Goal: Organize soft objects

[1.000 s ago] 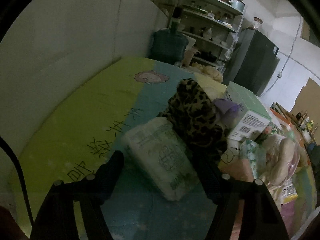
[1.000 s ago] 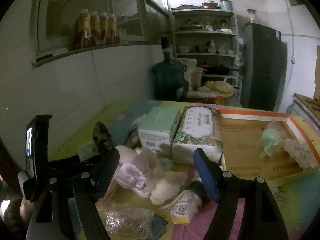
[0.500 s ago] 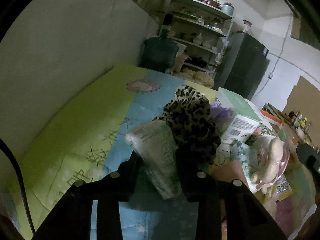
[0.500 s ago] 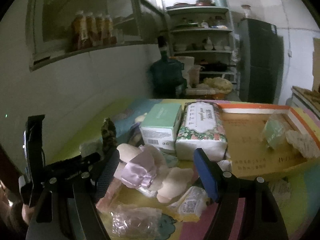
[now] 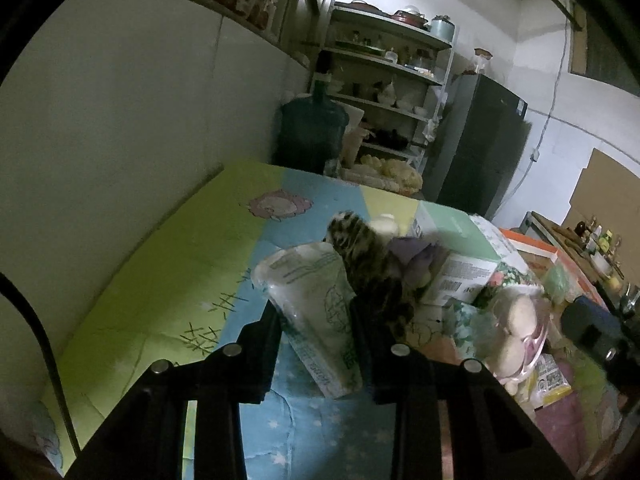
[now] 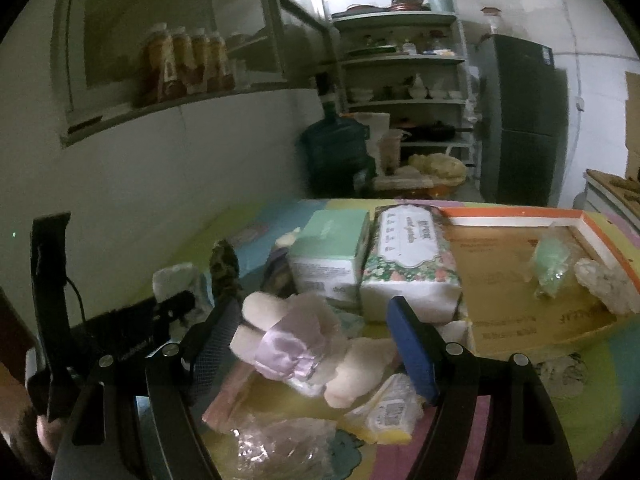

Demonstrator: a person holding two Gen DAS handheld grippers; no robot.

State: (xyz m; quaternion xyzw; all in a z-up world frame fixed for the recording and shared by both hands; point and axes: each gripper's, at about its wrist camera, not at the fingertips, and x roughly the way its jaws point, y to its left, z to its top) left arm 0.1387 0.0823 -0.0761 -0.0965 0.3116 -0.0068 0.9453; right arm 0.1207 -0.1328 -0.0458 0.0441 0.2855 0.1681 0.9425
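Your left gripper is closing on the tissue pack, raised over the mat. The slick wrapper can slip. Your right gripper hangs open above the plush doll.

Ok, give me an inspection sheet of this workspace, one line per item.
Surface: colourful play mat, bare on the wall side.
Job's things: tissue pack, leopard-print cloth, plush doll.
Clutter: green box, floral tissue pack, cardboard tray.
Grippers: left gripper jaws closing on the tissue pack; right gripper open around the doll.
Cables: black cable.
Surroundings: water jug, shelves, fridge.
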